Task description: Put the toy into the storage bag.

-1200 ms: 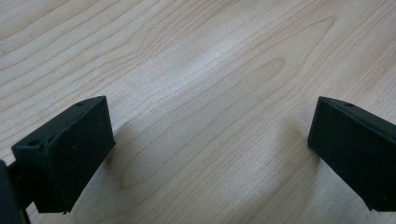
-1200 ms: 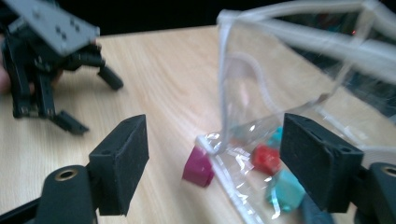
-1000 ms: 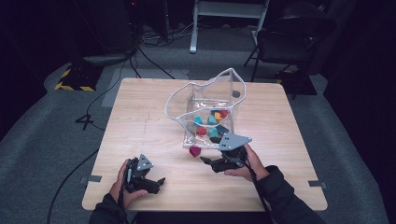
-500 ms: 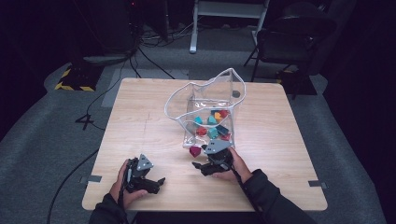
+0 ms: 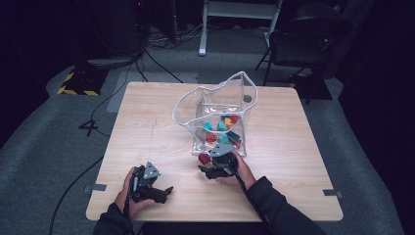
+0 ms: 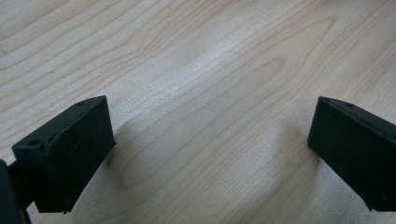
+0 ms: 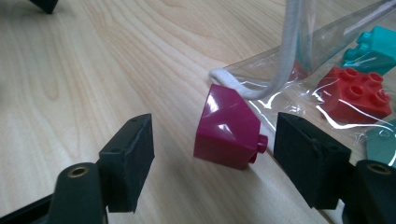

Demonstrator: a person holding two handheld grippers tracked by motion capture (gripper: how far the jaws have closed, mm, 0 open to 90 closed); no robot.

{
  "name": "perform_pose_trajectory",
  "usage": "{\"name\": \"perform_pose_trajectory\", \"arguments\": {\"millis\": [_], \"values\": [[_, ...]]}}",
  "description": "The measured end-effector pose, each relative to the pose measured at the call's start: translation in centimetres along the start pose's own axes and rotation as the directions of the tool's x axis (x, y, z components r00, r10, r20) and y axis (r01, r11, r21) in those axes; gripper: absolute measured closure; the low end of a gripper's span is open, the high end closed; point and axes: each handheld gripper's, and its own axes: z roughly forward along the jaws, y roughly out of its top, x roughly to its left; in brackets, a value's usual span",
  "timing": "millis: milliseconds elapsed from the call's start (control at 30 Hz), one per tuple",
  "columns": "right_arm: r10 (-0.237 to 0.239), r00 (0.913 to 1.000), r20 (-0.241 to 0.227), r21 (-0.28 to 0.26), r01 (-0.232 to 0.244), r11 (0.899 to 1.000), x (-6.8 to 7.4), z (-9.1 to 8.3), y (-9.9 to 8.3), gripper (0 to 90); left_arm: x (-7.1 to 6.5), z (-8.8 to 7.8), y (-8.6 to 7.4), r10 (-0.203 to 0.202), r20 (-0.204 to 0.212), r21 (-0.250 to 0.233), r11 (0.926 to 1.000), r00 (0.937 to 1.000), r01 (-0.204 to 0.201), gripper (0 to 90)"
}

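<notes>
Nearest, left gripper (image 5: 164,192) rests on bare table (image 5: 147,127), jaws spread, nothing between. Right gripper (image 7: 212,161) jaws, just closing, flank the magenta block (image 7: 229,128) without contact; block lies just beside the clear bag (image 5: 215,105) of bricks.

Left gripper (image 5: 164,192) low over the near left, jaws spread wide and pointing rightward, held in the left hand (image 5: 128,193) with the forearm entering from the bottom edge. Right gripper (image 5: 204,168) low and tilted down, pointing left, gripped by the right hand (image 5: 238,171); dark sleeve running back to the bottom edge. Jaws apart, having just been closing, pads pressing on nothing.
</notes>
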Motion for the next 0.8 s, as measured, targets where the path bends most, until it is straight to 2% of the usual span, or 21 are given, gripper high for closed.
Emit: {"name": "perform_pose_trajectory", "arguments": {"millis": [133,200,267,300,333,533,700,800], "values": [[0.021,0.9998,0.001,0.005,-0.021,1.0,-0.3,0.6,0.3,29.2,0.0,0.0,0.0,0.0,0.0,0.0,1.0,1.0,0.0,0.5],[0.038,0.9992,-0.004,0.01,-0.038,0.999,-0.5,1.0,0.3,32.2,0.0,0.0,0.0,0.0,0.001,0.001,1.0,1.0,0.0,0.5],[0.055,0.9984,0.015,0.009,-0.055,0.998,-0.5,1.2,0.2,45.6,0.0,0.0,0.0,0.001,0.0,0.0,1.0,1.0,-0.001,0.5],[0.059,0.9979,0.026,0.017,-0.06,0.998,-0.6,1.3,0.2,49.1,0.0,0.0,0.0,0.001,0.0,0.0,1.0,1.0,-0.001,0.6],[0.062,0.9979,0.017,0.024,-0.062,0.998,-0.7,1.3,0.1,55.2,0.0,0.0,0.0,0.001,0.0,0.0,1.0,1.0,-0.001,0.6],[0.082,0.9967,-0.002,0.023,-0.081,0.996,-1.1,0.9,-0.2,55.9,0.0,0.0,0.0,0.0,0.001,0.0,1.0,1.0,0.0,0.6],[0.061,0.9981,0.001,-0.012,-0.061,0.998,-1.4,-0.8,-0.6,55.9,0.0,0.0,0.0,0.001,0.001,0.0,1.0,1.0,-0.001,0.6],[0.056,0.9983,-0.014,-0.018,-0.057,0.998,-1.8,-1.8,-0.9,55.9,0.0,0.0,0.0,0.001,-0.002,0.0,1.0,1.0,-0.001,0.5]]}}
